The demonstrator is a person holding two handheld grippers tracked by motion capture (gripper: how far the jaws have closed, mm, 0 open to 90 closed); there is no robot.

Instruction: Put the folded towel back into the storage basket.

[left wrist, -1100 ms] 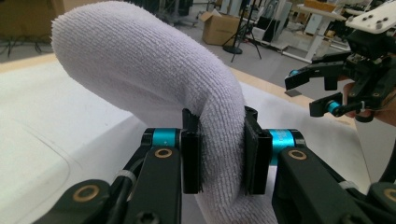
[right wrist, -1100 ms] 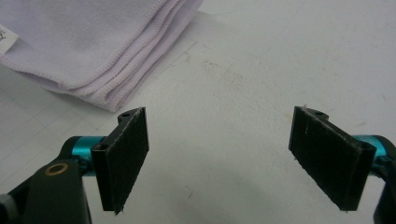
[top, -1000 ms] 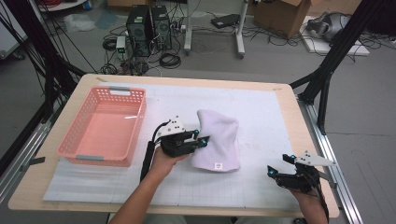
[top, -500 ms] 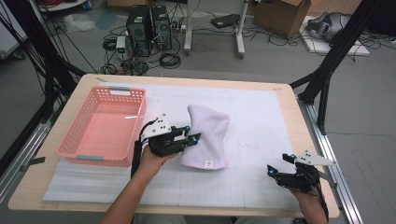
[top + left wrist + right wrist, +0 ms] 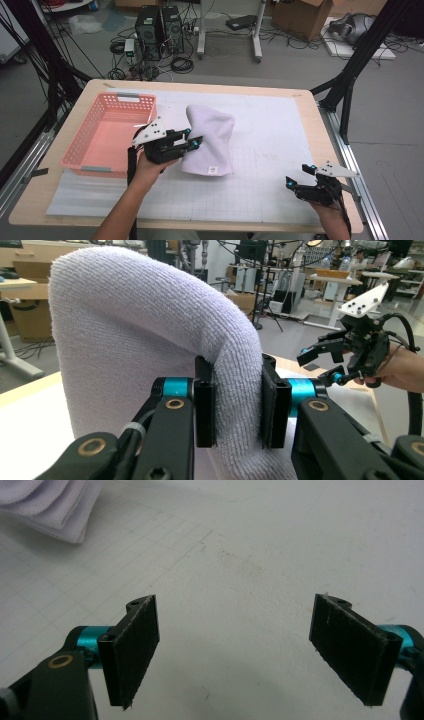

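The left gripper (image 5: 192, 138) pinches a folded white towel (image 5: 209, 141) mid-frame, beside the pink basket (image 5: 107, 135); right gripper (image 5: 299, 176) fingers stand wide over the tabletop (image 5: 280, 125). The thick fold could slip and unfold

A fixed high camera looks forward and down across the table (image 5: 300, 107) from the person's side, taking in the floor beyond. The camera on the left gripper (image 5: 235, 405) sits close behind its jaws, level with the tabletop, pressed up against a white towel (image 5: 140, 340) and facing the right gripper (image 5: 330, 362) farther off. The camera on the right gripper (image 5: 235, 650) tilts steeply down at the gridded mat (image 5: 240, 545) from close range. All three views share the towel; the high view also covers both grippers.
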